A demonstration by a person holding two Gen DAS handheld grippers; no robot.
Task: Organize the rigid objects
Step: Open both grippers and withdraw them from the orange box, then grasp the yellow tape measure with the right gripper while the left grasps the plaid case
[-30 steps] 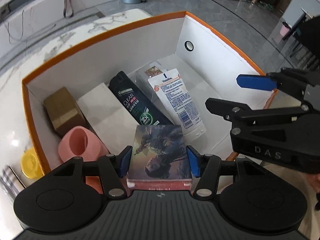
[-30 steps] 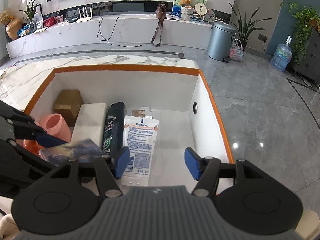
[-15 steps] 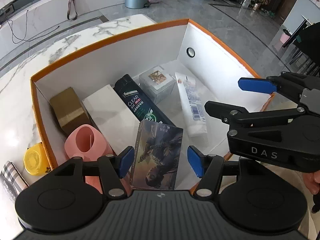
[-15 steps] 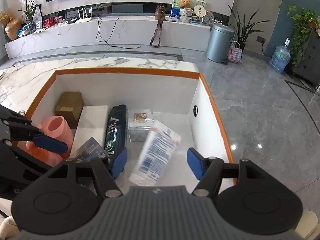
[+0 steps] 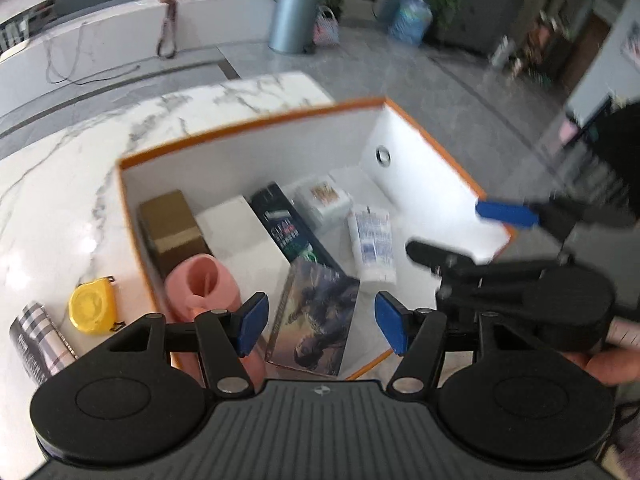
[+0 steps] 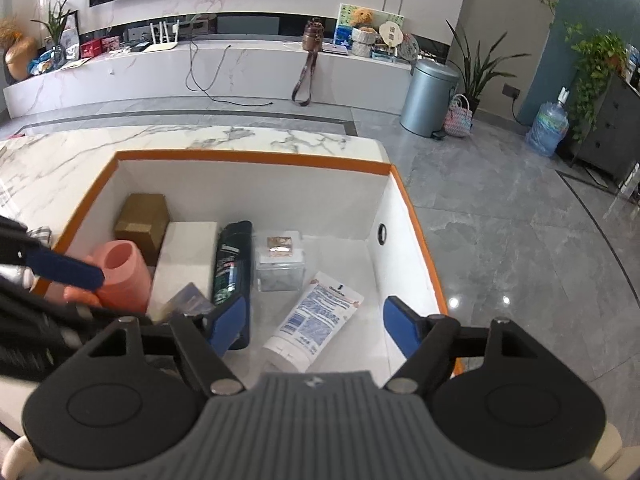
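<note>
- My left gripper (image 5: pixel 318 322) is above the near end of the box (image 5: pixel 256 128), pads apart with nothing clamped; the book (image 5: pixel 316 316) shows between them but lies free below.
- My right gripper (image 6: pixel 314 318) has just been opening wider; the tube (image 6: pixel 314 318) lies loose on the box floor under the gap, no pad on it.
- Already in the box, I reckon: brown carton (image 5: pixel 172 226), white carton (image 5: pixel 248 236), pink cup (image 5: pixel 202 280), dark bottle (image 5: pixel 290 226), clear case (image 5: pixel 322 200), plus tube and book.
- Still outside on the surface (image 5: pixel 60 184): a yellow tape measure (image 5: pixel 92 306) and a checked roll (image 5: pixel 38 346). Those look like what's left.
- The tube lies flat, long axis slanted, cap toward me, crimped end toward the far right wall.
- The bottle runs lengthwise, near to far, beside the white carton.
- The book leans on edge near the front wall, long axis running away from me.
</note>
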